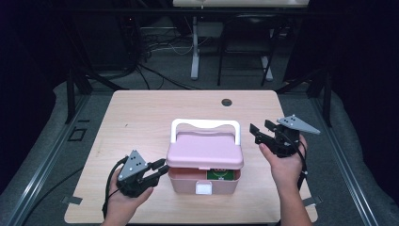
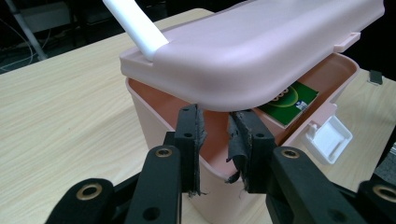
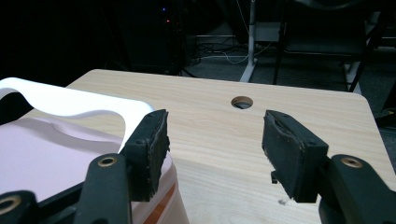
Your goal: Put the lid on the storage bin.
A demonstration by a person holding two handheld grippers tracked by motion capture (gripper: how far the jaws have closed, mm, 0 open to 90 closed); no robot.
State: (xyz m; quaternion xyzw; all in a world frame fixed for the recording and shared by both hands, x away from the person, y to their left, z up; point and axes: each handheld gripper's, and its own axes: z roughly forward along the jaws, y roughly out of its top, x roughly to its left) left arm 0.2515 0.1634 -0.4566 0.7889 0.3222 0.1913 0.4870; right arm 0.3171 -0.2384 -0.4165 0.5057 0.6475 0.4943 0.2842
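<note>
Pink box (image 1: pixel 203 181) – mid-worktop (image 1: pixel 141 113), lid (image 1: pixel 205 150) ajar, green packet (image 2: pixel 289 102) inside. Left hand-held gripper (image 2: pixel 215 123) – jaws narrow, at box's left rim under lid, gripping nothing. Right hand-held gripper (image 3: pixel 212 140) – wide, empty, beside box.

L gripper (image 1: pixel 162 168) at pink box (image 1: pixel 205 162) | lid (image 1: pixel 205 149) ajar | R gripper (image 1: pixel 258 131) apart

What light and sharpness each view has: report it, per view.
High view: the table is lit, the room behind dark, the image soft. Left gripper view: the pink box is sharp with soft sheen. Right gripper view: dark background, near jaws slightly soft.
</note>
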